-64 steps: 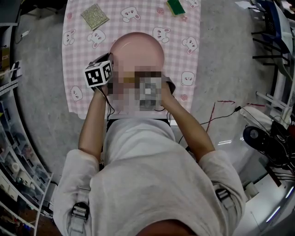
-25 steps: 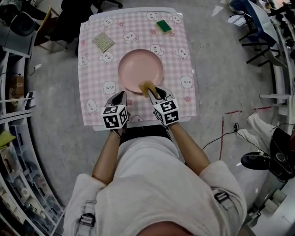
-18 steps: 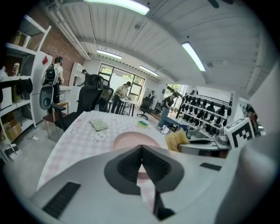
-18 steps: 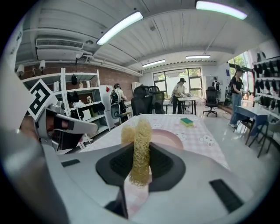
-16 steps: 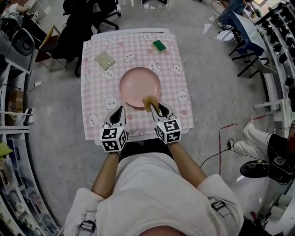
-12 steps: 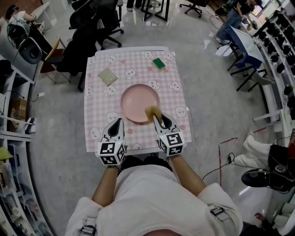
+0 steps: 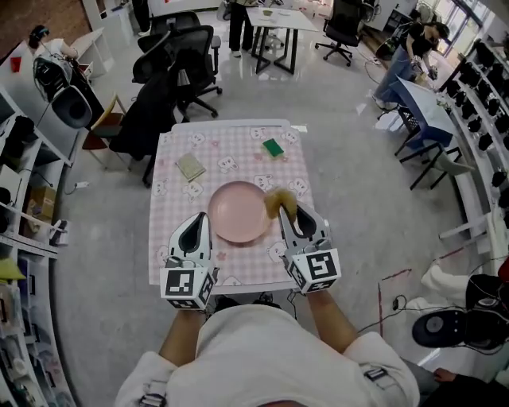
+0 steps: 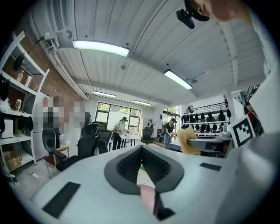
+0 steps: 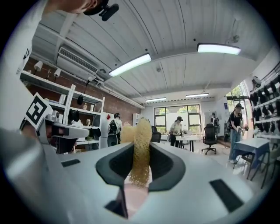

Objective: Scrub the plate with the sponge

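The pink plate (image 7: 237, 211) lies on the pink checked table (image 7: 176, 238), far below both grippers. My right gripper (image 7: 288, 215) is held high, to the right of the plate, and is shut on a yellow scrub sponge (image 7: 278, 200). In the right gripper view the sponge (image 9: 139, 148) stands up between the jaws of the right gripper (image 9: 138, 162), which points level into the room. My left gripper (image 7: 200, 221) is raised at the plate's left, shut with nothing in it. The left gripper view shows the left gripper (image 8: 142, 165) closed, and the yellow sponge (image 8: 189, 142) off to its right.
A green sponge (image 7: 273, 147) and a tan pad (image 7: 190, 167) lie at the far part of the table. Black office chairs (image 7: 171, 75) stand behind it. Shelves (image 7: 20, 183) line the left. People (image 9: 176, 131) and desks (image 7: 277, 16) are farther off in the room.
Both grippers have risen away from the table, which now looks smaller. The sponge has come off the plate's near rim and moved right. The left gripper stayed shut.
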The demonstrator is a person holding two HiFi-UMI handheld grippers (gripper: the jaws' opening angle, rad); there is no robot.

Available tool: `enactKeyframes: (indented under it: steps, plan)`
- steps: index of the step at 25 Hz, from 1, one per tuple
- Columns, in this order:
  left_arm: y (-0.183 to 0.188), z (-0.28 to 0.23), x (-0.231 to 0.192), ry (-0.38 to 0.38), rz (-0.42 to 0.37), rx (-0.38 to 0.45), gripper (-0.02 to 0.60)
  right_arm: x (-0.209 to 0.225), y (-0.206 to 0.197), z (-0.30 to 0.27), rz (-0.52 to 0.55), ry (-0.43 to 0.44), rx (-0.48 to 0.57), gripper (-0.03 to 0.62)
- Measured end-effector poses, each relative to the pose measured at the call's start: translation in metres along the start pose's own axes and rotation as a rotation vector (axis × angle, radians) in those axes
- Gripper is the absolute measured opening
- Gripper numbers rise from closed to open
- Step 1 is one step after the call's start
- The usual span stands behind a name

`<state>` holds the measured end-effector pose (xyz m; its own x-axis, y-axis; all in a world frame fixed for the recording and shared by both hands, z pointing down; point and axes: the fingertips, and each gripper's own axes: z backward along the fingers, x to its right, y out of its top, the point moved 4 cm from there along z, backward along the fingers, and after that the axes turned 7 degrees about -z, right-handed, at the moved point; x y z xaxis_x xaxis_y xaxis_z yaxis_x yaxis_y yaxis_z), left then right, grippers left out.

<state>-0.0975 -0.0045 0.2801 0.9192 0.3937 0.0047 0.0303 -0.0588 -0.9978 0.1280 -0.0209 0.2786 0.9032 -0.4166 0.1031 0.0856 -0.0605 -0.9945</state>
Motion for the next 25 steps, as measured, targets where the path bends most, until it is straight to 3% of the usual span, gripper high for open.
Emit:
enactKeyframes:
  steps: [5, 25]
  plan:
    - [0.014, -0.007, 0.0, 0.003, -0.017, 0.022, 0.012, 0.005, 0.023, 0.0, 0.018, -0.01, 0.049, 0.081]
    - [0.007, -0.012, -0.005, 0.017, -0.039, -0.002, 0.012, 0.001, 0.016, -0.009, 0.037, -0.022, 0.04, 0.08]
